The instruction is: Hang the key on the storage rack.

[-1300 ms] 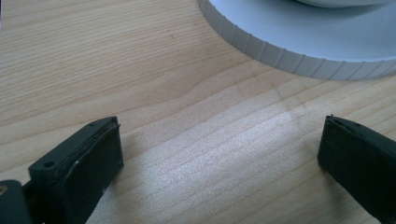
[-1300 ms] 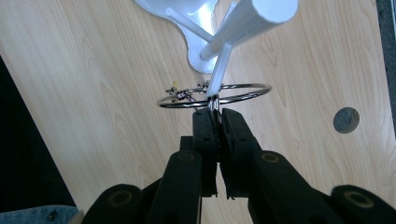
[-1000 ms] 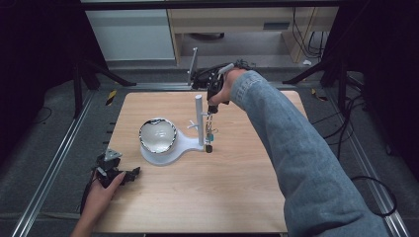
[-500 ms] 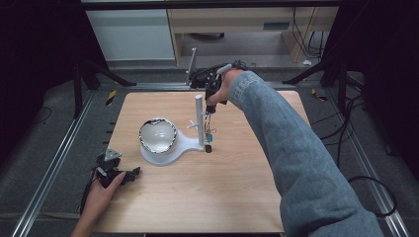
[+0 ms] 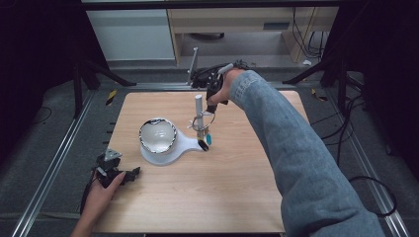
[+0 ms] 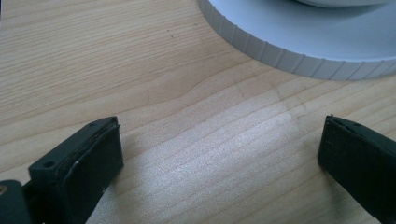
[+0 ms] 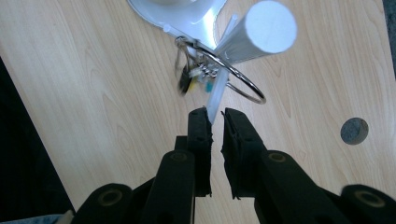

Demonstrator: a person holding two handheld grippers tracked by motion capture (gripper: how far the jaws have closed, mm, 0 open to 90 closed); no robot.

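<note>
Jaws of the right gripper (image 7: 215, 116): nearly together, a narrow gap between them, having just eased apart a little; the tip of a thin white peg (image 7: 215, 95) sits at that gap, and whether the pads press on it cannot be told. Jaws of the left gripper (image 6: 219, 154): wide apart, nothing between them, bare wood beneath. Right gripper in the high view (image 5: 216, 89): held at the far side of the table (image 5: 237, 187), above and just behind the white post (image 5: 198, 111), with a denim sleeve (image 5: 291, 148) reaching across the table's right half. Stand: a white base (image 5: 183, 145) with an upright round post, near the table's middle. Key ring (image 7: 233, 74): metal, hung on the peg that sticks out from the post, just in front of the right gripper's jaws; small tags in yellow and blue dangle from it, blurred. Bowl (image 5: 157, 135): dark rim, white inside, resting on the round end of the base, left of the post. Left gripper in the high view (image 5: 116, 173): lying low at the near left corner of the table, hand (image 5: 101, 195) on it, well apart from the stand; the ribbed edge of the base (image 6: 299, 51) shows ahead of its jaws.
</note>
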